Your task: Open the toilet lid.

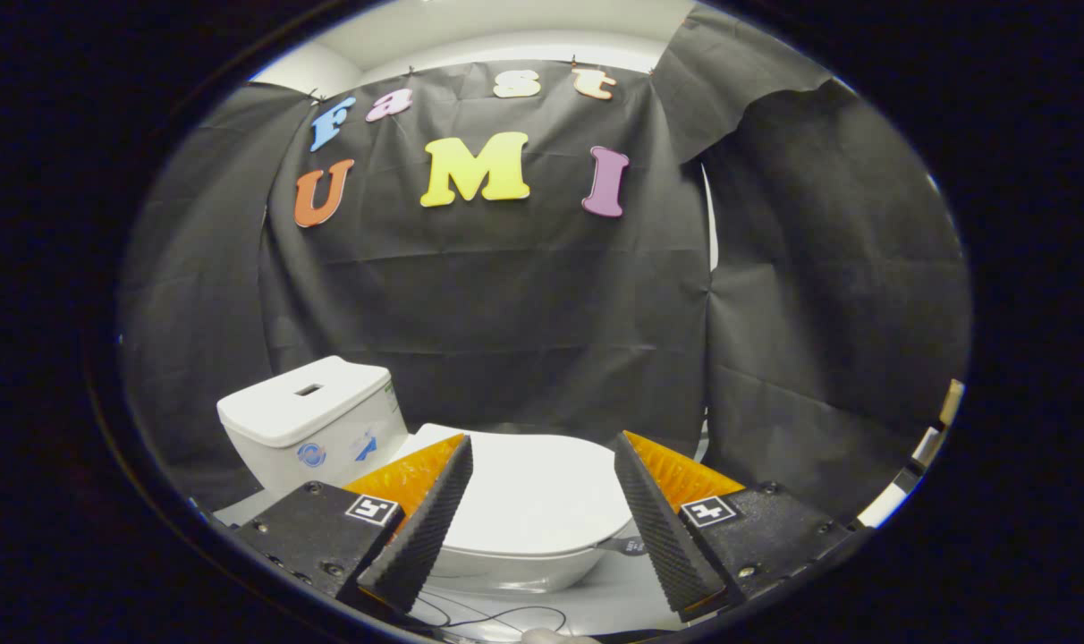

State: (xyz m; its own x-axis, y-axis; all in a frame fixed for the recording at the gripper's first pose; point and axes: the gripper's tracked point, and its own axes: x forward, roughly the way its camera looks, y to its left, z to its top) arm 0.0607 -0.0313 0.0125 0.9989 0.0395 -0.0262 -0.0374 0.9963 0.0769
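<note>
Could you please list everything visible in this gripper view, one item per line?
white closed toilet lid: one, white, lying flat on the bowl, between and beyond the fingers
white toilet bowl: one, white, under the lid
white boxy toilet tank: one, white, beside the lid, beyond one finger
thin dark cable: one, dark, on the pale floor below the bowl
black cloth wall: black, behind the toilet
gripper: one, fingers open, apart over the lid, not gripping it

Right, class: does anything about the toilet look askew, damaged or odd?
Nothing stands out. The lid lies flat and closed on the bowl, the tank sits upright behind it, and the open tongs hover in front.
</note>
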